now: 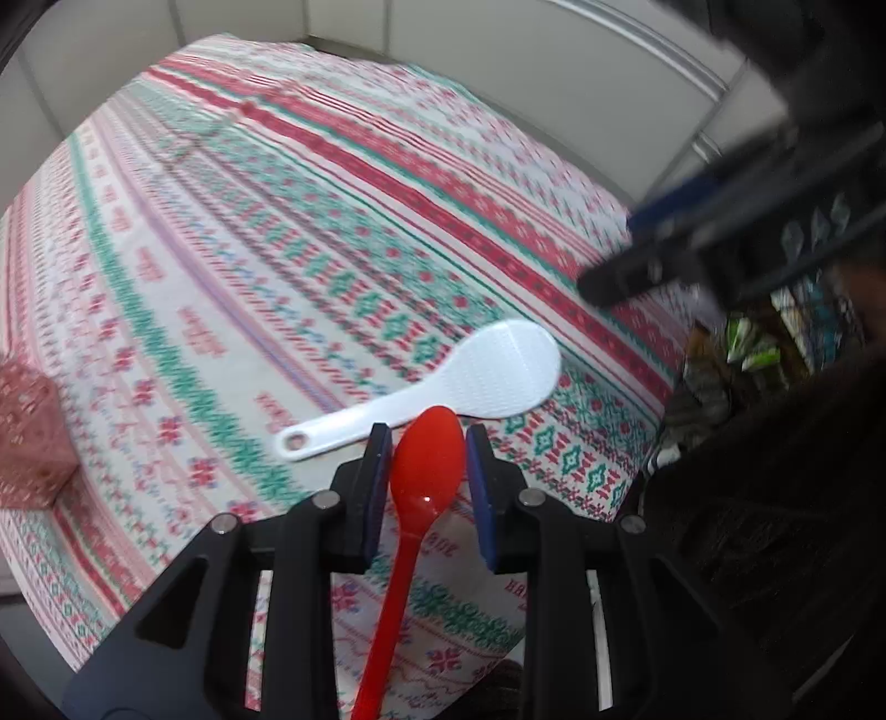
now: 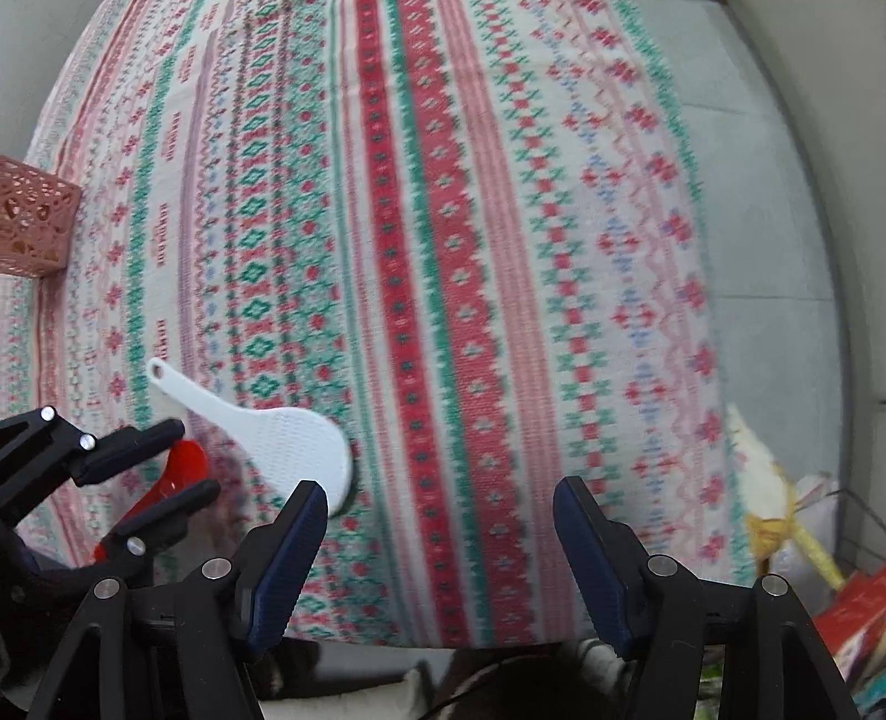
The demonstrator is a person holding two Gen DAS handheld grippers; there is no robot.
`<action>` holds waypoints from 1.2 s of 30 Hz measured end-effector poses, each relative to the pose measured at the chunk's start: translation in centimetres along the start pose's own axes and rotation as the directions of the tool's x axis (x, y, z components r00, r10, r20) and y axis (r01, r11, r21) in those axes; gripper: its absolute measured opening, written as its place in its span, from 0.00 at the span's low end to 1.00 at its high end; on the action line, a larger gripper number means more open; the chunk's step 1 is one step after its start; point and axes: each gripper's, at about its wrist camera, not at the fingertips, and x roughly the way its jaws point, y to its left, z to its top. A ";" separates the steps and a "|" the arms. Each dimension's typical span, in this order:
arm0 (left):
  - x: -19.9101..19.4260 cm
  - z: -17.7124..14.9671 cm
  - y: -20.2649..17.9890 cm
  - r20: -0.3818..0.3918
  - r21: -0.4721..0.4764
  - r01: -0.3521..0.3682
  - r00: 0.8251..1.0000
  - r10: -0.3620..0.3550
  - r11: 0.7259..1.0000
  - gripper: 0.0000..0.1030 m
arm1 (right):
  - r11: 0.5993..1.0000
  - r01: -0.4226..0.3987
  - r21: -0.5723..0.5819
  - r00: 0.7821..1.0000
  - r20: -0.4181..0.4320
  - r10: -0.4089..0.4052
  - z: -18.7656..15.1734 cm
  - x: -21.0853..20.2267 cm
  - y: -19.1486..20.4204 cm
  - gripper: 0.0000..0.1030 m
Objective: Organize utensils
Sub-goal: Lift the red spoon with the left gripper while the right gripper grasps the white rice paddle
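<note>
- The work surface is a table covered by a woven cloth (image 2: pixel 443 277) with bands of red, green and pink cross-stitch-style patterns on a pale ground; the bands run away from the near edge toward the far one.
- Beyond the cloth's right edge in the right wrist view a strip of bare pale-grey tabletop (image 2: pixel 775 249) shows, and past it a light wall.
- In the left wrist view the far side is closed off by white panelled walls or cupboard fronts (image 1: pixel 498 50).
- A pink openwork basket (image 2: pixel 33 221) stands on the cloth at the far left, well apart from the utensils.
- A white rice paddle (image 2: pixel 266 432) lies flat on the cloth — its holed handle points to the far left, its broad blade is near the right gripper's left finger.
- A red spoon (image 1: pixel 426 471) lies just near-side of the paddle, its bowl tip close to the paddle's handle.
- The left gripper (image 1: pixel 423 443) straddles the spoon's bowl with its jaws narrow; slim gaps still show on both sides, so the pads are not yet pressing.
- The right gripper (image 2: pixel 437 498) hangs over bare cloth with jaws wide and nothing between them.
- At the near right, off the table, lies blurred clutter — yellow, white and red items (image 2: pixel 803 531) I cannot identify.
</note>
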 end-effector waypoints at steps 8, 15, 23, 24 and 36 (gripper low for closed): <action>-3.3 -1.2 3.4 0.088 -0.113 -0.005 0.996 0.015 0.994 0.28 | 0.990 -0.131 0.047 0.989 -0.061 0.134 -0.2 2.2 1.2 0.64; -4.6 -2.4 5.5 0.114 -0.174 -0.008 0.993 0.028 0.985 0.28 | 0.972 -0.213 0.103 0.969 -0.105 0.224 -0.6 4.7 1.9 0.49; -6.2 -3.6 6.9 0.155 -0.206 -0.005 0.987 0.038 0.979 0.28 | 0.932 -0.308 0.190 0.945 -0.052 0.323 -1.0 5.1 0.6 0.35; -6.4 -3.8 7.1 0.161 -0.213 -0.005 0.986 0.041 0.977 0.28 | 0.928 -0.315 0.202 0.943 -0.045 0.330 -1.1 5.2 0.4 0.30; -10.9 -5.5 9.9 0.293 -0.317 -0.008 0.950 0.106 0.948 0.28 | 0.942 -0.308 0.130 0.949 0.114 0.295 -1.0 1.3 -0.6 0.05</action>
